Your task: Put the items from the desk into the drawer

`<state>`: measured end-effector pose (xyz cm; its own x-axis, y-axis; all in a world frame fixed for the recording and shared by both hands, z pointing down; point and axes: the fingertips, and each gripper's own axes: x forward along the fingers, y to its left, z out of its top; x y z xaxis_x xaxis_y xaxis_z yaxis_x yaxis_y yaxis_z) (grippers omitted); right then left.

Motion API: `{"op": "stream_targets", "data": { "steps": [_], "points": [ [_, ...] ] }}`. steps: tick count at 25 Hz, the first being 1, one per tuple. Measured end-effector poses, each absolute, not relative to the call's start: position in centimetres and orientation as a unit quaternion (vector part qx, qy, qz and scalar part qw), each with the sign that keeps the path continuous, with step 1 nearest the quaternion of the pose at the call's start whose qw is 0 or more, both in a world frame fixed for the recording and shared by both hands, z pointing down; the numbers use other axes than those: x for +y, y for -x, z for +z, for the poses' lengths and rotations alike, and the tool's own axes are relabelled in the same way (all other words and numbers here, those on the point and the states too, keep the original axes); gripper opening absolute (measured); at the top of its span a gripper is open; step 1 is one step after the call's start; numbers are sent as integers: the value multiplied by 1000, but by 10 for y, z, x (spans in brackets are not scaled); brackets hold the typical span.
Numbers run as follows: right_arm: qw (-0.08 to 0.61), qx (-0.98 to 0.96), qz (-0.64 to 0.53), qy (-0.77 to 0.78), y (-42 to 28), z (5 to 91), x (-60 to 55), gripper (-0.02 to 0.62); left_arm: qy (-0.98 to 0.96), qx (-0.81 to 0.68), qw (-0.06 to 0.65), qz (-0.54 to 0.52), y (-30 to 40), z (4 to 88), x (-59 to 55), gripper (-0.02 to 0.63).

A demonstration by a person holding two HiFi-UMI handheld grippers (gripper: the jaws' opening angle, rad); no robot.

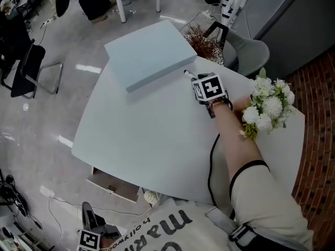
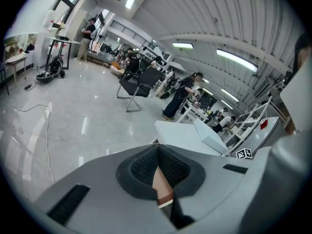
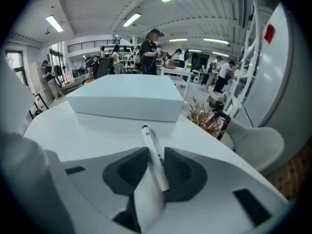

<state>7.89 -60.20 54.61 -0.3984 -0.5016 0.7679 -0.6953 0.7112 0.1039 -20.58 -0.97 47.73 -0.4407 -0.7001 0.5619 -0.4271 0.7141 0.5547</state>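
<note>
Smooth white desk (image 1: 146, 135), slim cylindrical marker (image 3: 149, 141) — pinched in right gripper (image 3: 156, 155)

Box (image 1: 149, 54) across far desk (image 1: 141, 135), flowers (image 1: 269, 107) right

White desk (image 1: 146, 135) is carrying pale blue box (image 1: 149, 54), white flower bunch (image 1: 269, 109) (at right edge) and white pen (image 3: 155, 160).

White cloth (image 1: 175, 228) at the person's front carries black lettering, roughly "mar" large and "hollywoo" small; dark print on the slim white plastic marker pen (image 3: 155, 161) is too small to read.
</note>
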Motion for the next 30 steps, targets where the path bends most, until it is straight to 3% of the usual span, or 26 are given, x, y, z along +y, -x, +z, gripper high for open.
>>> {"op": "stream_targets", "data": {
  "steps": [6,15,30],
  "points": [
    [438,-818,100,-360,-76,545,-580,72,-340,-831,404,-173,210,478,-3,2],
    [437,-836,113,-312,-43,541,-503,71,-387,-827,380,-149,215,480,-8,2],
    [393,-881,172,-198,82,508,-291,71,-408,-823,365,-154,237,471,40,2]
  ]
}}
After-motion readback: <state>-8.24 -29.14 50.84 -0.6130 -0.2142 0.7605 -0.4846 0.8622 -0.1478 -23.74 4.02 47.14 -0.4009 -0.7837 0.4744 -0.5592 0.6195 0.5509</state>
